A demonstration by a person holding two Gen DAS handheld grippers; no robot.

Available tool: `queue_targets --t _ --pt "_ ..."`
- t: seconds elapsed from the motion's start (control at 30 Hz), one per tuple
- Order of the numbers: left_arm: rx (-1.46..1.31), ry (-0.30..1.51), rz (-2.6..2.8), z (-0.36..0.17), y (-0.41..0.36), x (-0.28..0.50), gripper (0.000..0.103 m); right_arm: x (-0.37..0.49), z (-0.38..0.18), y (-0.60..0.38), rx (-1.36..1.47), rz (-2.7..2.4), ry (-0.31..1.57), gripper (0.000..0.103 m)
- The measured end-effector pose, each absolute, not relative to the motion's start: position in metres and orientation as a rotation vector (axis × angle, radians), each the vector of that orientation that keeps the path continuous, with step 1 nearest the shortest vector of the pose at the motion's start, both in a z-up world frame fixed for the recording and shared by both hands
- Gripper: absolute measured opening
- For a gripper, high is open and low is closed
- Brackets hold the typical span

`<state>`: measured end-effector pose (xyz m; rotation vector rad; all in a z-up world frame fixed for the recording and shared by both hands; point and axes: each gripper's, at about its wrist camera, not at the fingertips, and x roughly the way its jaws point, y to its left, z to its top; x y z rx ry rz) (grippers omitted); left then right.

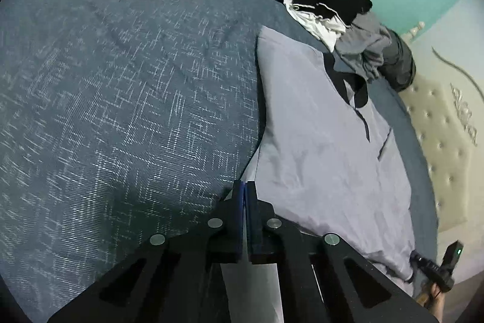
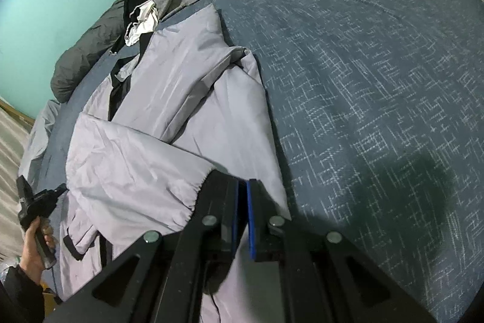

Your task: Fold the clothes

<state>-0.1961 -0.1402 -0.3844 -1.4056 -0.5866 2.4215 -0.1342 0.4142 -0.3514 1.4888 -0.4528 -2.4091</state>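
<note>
While the pale lilac-grey jacket with black trim (image 2: pixel 169 123) lies part-folded, one sleeve across its body, on the dark blue patterned bedspread (image 1: pixel 121 99), both the left gripper (image 1: pixel 244 186) and right gripper (image 2: pixel 243 185) are closed on its fabric, and the heap of crumpled black, white and grey clothes (image 1: pixel 338 17) waits unfolded.

Left gripper (image 1: pixel 244 186): pitched downward, jaws pressed together, blue pads meeting with no visible gap. Right gripper (image 2: pixel 243 185): also angled downward, jaws nearly closed, a narrow slit showing between the blue pads. In the right wrist view a bare hand (image 2: pixel 36 244) grips the left unit's handle, a dark sleeve at the wrist.
</note>
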Motion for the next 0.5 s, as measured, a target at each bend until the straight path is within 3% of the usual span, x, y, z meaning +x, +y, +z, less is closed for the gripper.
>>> queue_targets --t 0.07,0.17,0.23,0.3,0.37,0.4,0.5 --pt "-1.407 -0.588 2.443 -0.376 -0.146 -0.19 0.002 -0.138 -0.353 0.412 1.526 -2.395 -0.434 0.007" --pt "-1.418 -0.574 2.44 -0.363 -0.155 -0.178 0.021 -0.134 -0.345 0.41 1.559 -2.391 -0.357 0.009" --pt "-1.449 -0.503 2.434 -0.354 -0.158 -0.169 0.023 -0.129 -0.336 0.411 1.566 -2.387 -0.307 0.01" --pt "-1.469 -0.443 2.414 -0.345 -0.159 -0.155 0.023 -0.123 -0.329 0.414 1.573 -2.361 -0.28 0.019" --pt "-1.495 -0.404 2.382 -0.34 -0.16 -0.139 0.026 -0.115 -0.324 0.418 1.591 -2.33 -0.258 0.042" --pt "-1.513 -0.395 2.359 -0.339 -0.16 -0.132 0.032 -0.11 -0.322 0.421 1.602 -2.315 -0.246 0.043" --pt "-1.541 -0.378 2.294 -0.338 -0.161 -0.105 0.037 -0.096 -0.32 0.425 1.639 -2.268 -0.205 0.047"
